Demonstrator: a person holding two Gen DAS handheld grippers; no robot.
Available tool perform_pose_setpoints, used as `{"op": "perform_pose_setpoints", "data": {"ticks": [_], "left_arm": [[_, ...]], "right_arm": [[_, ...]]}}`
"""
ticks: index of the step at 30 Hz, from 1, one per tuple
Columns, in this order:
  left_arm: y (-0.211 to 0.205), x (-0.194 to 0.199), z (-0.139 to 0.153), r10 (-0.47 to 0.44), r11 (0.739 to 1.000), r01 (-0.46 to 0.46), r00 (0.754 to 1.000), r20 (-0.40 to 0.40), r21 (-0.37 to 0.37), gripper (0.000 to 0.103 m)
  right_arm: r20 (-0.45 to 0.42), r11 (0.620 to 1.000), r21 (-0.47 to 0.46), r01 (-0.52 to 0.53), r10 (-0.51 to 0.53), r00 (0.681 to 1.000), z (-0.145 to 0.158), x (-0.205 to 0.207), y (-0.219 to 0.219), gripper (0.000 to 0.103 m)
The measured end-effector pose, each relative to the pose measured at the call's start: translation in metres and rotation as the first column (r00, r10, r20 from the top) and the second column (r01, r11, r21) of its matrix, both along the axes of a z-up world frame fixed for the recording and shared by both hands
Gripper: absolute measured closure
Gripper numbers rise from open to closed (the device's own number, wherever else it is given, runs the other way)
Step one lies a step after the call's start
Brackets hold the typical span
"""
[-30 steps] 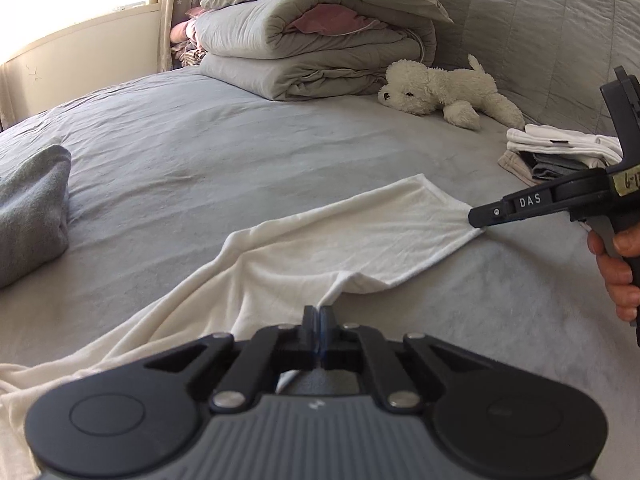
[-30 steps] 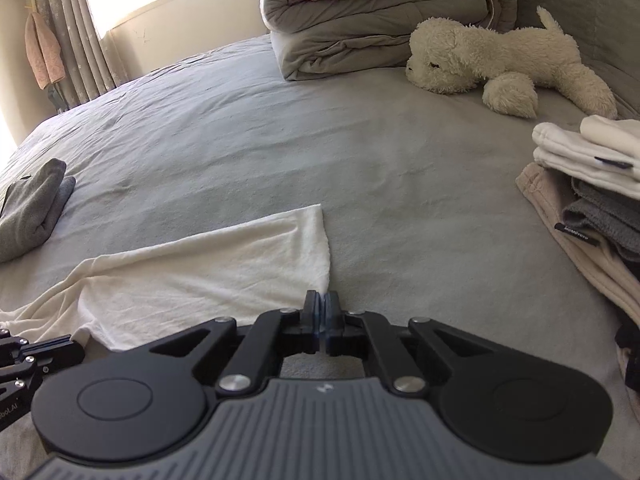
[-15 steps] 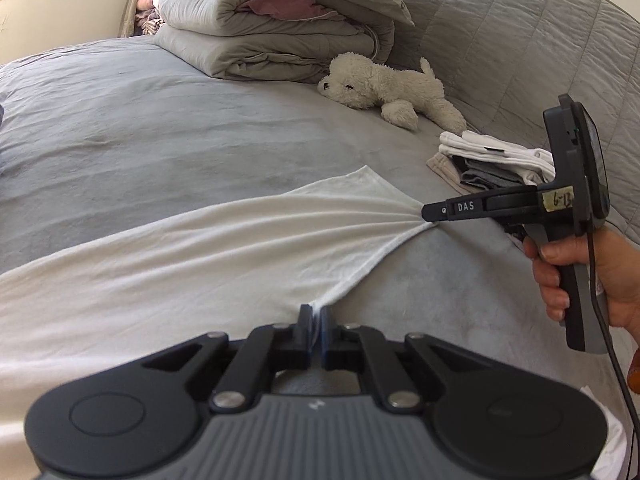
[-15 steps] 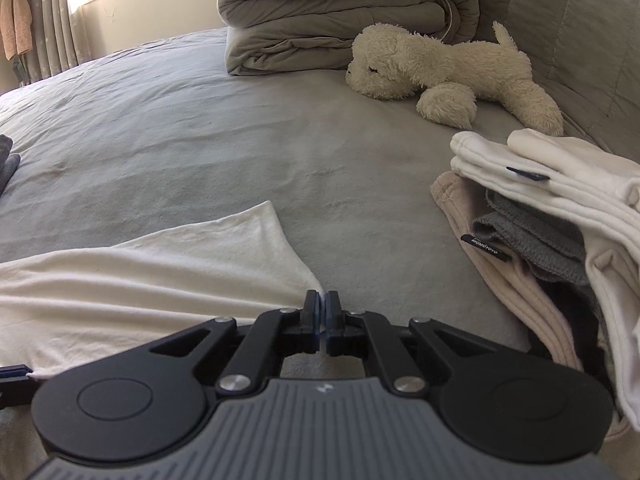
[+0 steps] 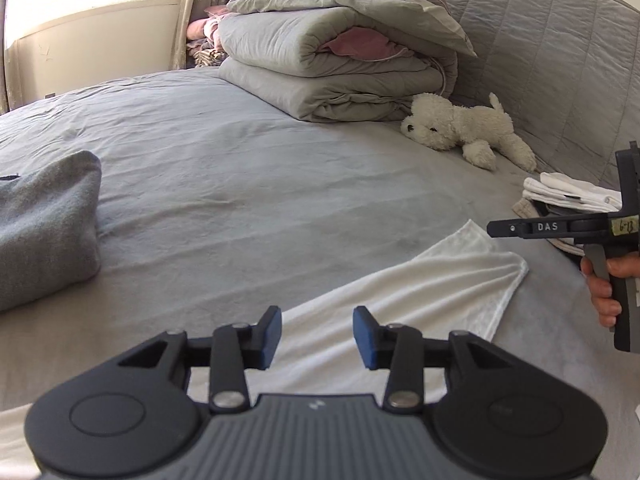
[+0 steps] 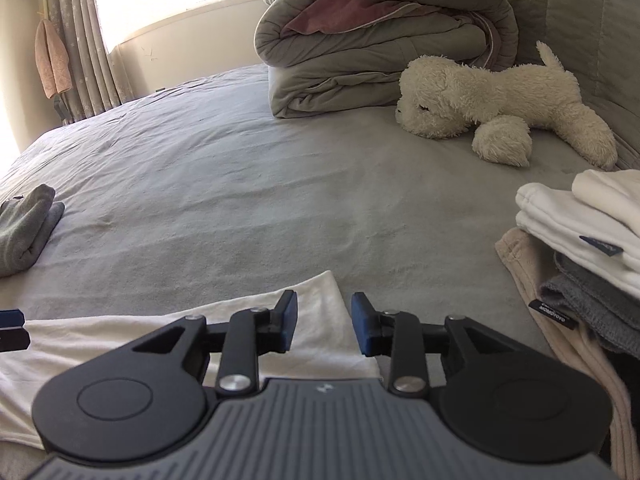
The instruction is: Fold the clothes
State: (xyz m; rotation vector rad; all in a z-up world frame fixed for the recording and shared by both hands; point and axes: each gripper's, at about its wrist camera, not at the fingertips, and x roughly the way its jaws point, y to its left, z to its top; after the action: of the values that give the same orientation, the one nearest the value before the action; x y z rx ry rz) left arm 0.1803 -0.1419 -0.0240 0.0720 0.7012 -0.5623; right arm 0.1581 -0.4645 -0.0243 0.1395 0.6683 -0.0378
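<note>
Both tongs just opened, white garment (image 5: pixel 420 300) released flat on bed (image 5: pixel 240 184).
Left tongs (image 5: pixel 316 336), right tongs (image 6: pixel 324 326) empty; next regrip probably needs both edges aligned.

Each camera sits just behind its own jaws, looking forward and down across the bed (image 5: pixel 248 168). Both views share the white cloth (image 5: pixel 420 292) beyond the jaws and the plush dog (image 6: pixel 500 108) farther off.

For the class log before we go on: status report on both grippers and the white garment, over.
Left gripper and right gripper open, fingers just parted, nothing between them. White garment released, flat on the bed. Folded stack close on the right, not blocking.
</note>
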Motion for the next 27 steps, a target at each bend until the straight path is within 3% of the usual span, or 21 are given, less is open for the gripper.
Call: {"op": "perform_pose_setpoints", "data": {"ticks": [4,9,10,11,12,18,23,26,27], "left_arm": [[0.001,0.018,-0.011,0.027,0.999,-0.027,1.000,0.003,0.034,0.062],[-0.005,0.020,-0.023,-0.016,0.999,0.016,1.000,-0.010,0.031,0.064],[-0.006,0.018,-0.025,-0.026,0.999,0.026,1.000,-0.004,0.031,0.069],[-0.008,0.016,-0.026,-0.033,0.999,0.033,0.999,0.005,0.031,0.089],[-0.010,0.014,-0.028,-0.030,0.999,0.029,0.999,0.021,0.040,0.102],[-0.023,0.005,-0.027,0.027,0.997,-0.039,0.987,0.161,0.073,0.102],[-0.030,0.013,-0.034,0.026,0.993,-0.042,0.990,0.142,0.115,0.101],[-0.031,0.014,-0.033,0.028,0.991,-0.045,0.990,0.139,0.123,0.099],[-0.030,0.015,-0.031,0.032,0.992,-0.048,0.991,0.134,0.119,0.096]], "right_arm": [[0.013,0.999,-0.025,-0.023,0.023,1.000,-0.005,0.016,-0.001,0.069],[0.008,0.998,-0.054,-0.045,0.046,0.999,-0.027,0.023,0.003,0.069],[0.026,0.996,-0.071,-0.048,0.050,0.998,-0.030,0.019,0.006,0.074],[0.037,0.995,-0.080,-0.054,0.057,0.998,-0.031,0.017,0.007,0.080],[0.040,0.995,-0.082,-0.057,0.061,0.997,-0.030,0.017,0.008,0.101],[0.154,0.980,-0.197,0.001,0.030,0.988,-0.018,0.007,0.014,0.101],[0.083,0.978,-0.210,-0.010,0.028,0.996,-0.030,0.025,0.011,0.101],[0.057,0.978,-0.207,-0.013,0.025,0.998,-0.031,0.030,0.012,0.098],[0.049,0.978,-0.208,-0.011,0.022,0.999,-0.030,0.030,0.012,0.093]]}}
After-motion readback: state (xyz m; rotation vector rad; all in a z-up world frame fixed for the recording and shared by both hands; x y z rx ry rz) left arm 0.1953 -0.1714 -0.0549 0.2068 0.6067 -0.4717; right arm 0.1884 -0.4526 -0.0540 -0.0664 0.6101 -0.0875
